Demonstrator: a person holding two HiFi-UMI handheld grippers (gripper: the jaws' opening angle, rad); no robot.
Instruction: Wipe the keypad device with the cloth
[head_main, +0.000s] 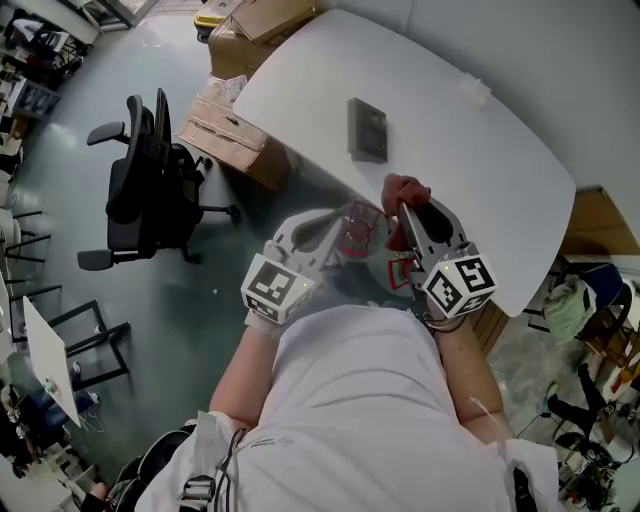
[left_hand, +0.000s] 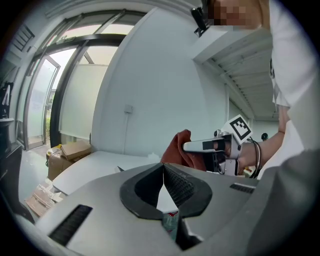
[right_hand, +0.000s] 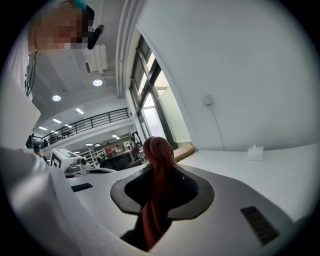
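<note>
Looking down, I see cardboard boxes on the floor beside the white tabletop; I cannot make out what is in them. The keypad device, a flat dark grey rectangle, lies on the tabletop well apart from both grippers. My right gripper has its jaws clamped on the bunched rust-red cloth. My left gripper has its jaws together on nothing.

A black office chair stands on the grey floor beside stacked cardboard boxes at the edge of a curved white worktop, where a small white box sits near the far rim.
</note>
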